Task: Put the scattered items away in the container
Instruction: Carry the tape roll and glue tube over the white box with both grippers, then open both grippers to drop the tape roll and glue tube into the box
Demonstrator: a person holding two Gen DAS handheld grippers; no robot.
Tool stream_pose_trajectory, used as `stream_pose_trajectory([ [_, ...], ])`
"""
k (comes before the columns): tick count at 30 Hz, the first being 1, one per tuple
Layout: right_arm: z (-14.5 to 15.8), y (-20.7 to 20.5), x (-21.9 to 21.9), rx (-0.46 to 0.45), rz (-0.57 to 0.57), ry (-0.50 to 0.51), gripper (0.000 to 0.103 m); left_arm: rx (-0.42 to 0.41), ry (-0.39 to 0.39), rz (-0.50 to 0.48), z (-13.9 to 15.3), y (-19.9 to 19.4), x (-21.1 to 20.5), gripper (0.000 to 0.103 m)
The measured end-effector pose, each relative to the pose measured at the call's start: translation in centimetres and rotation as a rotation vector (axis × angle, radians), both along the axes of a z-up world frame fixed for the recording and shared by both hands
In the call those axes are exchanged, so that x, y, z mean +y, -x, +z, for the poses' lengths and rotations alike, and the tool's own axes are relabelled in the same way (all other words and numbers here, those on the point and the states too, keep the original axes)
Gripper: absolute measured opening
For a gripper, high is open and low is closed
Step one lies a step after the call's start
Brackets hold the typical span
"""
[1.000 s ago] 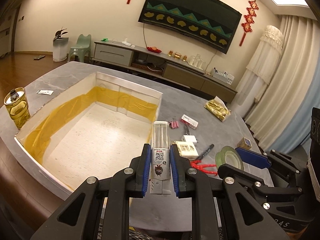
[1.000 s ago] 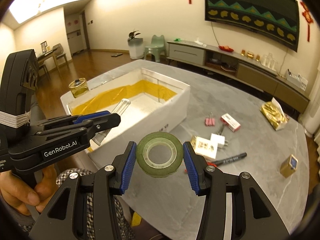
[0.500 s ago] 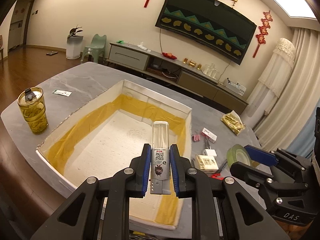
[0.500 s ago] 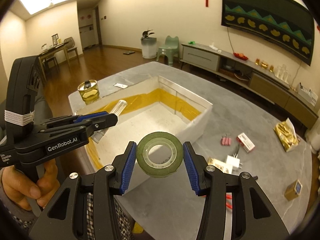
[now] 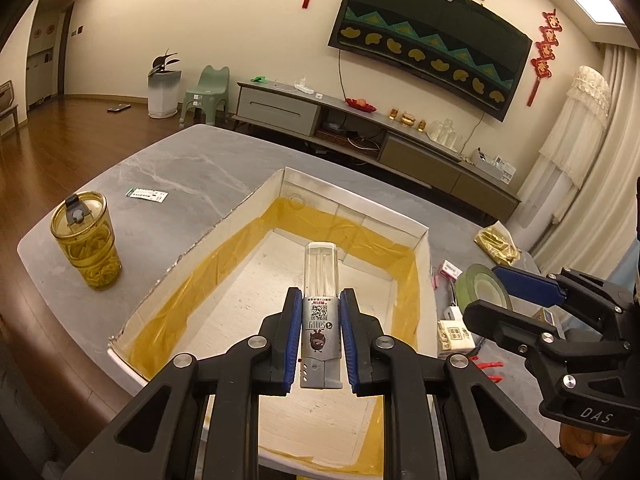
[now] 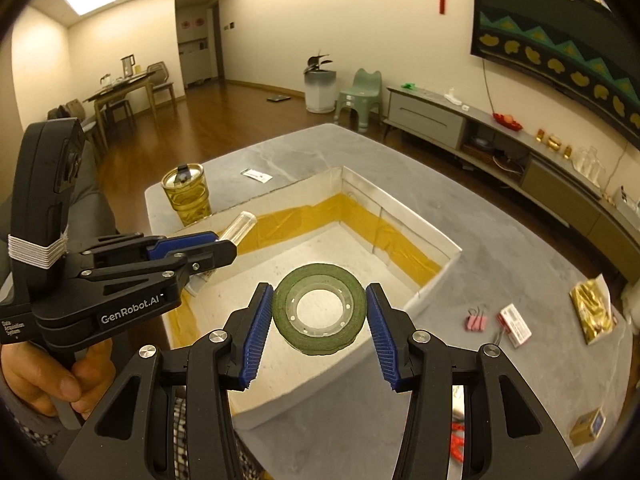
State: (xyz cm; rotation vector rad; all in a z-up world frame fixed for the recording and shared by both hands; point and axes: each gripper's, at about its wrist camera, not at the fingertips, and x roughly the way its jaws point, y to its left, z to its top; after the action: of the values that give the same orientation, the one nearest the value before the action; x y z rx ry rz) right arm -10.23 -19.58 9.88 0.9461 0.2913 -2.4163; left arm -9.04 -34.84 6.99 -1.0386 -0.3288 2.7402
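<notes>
The container, a white box [image 5: 224, 224] lined with yellow film, lies open on the grey table; its far wall shows in the right wrist view [image 6: 400, 208]. My left gripper [image 5: 321, 312] is shut on a clear tube with a QR label [image 5: 321, 276], held over the box's inside. From the right wrist view the left gripper [image 6: 224, 246] hangs above the box's left side, a hand on its handle. My right gripper [image 6: 319, 312] is shut on a green tape roll [image 6: 288, 320], above the box's near part. In the left wrist view the tape roll [image 5: 470, 280] sits just past the box's right wall.
A lidded tumbler of yellow drink [image 5: 86, 240] stands left of the box, a paper slip [image 5: 147, 194] behind it. Right of the box lie pink binder clips [image 6: 476, 320], a red-and-white packet [image 6: 514, 322], a gold pouch [image 6: 592, 312], a small yellow box [image 6: 588, 426] and a white carton [image 5: 454, 334].
Both grippers have carried their loads leftward and over the box. The tape, first above the bare table beside the box, now hangs over the box's inside. Grips are unchanged.
</notes>
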Motion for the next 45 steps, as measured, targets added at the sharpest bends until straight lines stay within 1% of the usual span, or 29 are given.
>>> stream_pose_trajectory([
  [5, -0.6, 2.2, -0.6, -0.032, 0.012, -0.008, 0.05, -0.041, -0.016, -0.015, 0.1, 1.5, -0.2, 0.02],
  [12, -1.5, 5.8, -0.9, -0.073, 0.014, -0.024, 0.05, -0.089, -0.01, -0.028, 0.5, 4.1, 0.0, 0.02],
  [20, -3.1, 9.4, -1.7, -0.096, 0.032, -0.087, 0.05, -0.166, 0.004, -0.048, 0.2, 8.0, 1.0, 0.02],
  [23, -3.9, 10.8, -1.9, -0.121, 0.039, -0.105, 0.05, -0.202, 0.009, -0.05, -0.4, 9.5, 1.4, 0.02],
  [27, -4.9, 12.5, -1.8, -0.149, 0.049, -0.125, 0.05, -0.269, -0.004, -0.047, -1.8, 11.5, 1.7, 0.02],
  [36, -7.5, 15.3, -2.7, -0.195, 0.089, -0.243, 0.051, -0.396, -0.012, -0.011, -5.1, 15.5, 1.7, 0.02],
  [41, -8.5, 15.9, -3.2, -0.205, 0.107, -0.276, 0.051, -0.446, -0.01, 0.011, -6.8, 17.2, 1.4, 0.022],
  [43, -8.9, 16.2, -3.2, -0.208, 0.099, -0.289, 0.051, -0.443, -0.024, 0.042, -7.0, 17.4, 0.8, 0.027],
  [45, -9.0, 16.3, -3.1, -0.211, 0.091, -0.284, 0.054, -0.431, -0.024, 0.06, -6.9, 17.4, 0.4, 0.028],
])
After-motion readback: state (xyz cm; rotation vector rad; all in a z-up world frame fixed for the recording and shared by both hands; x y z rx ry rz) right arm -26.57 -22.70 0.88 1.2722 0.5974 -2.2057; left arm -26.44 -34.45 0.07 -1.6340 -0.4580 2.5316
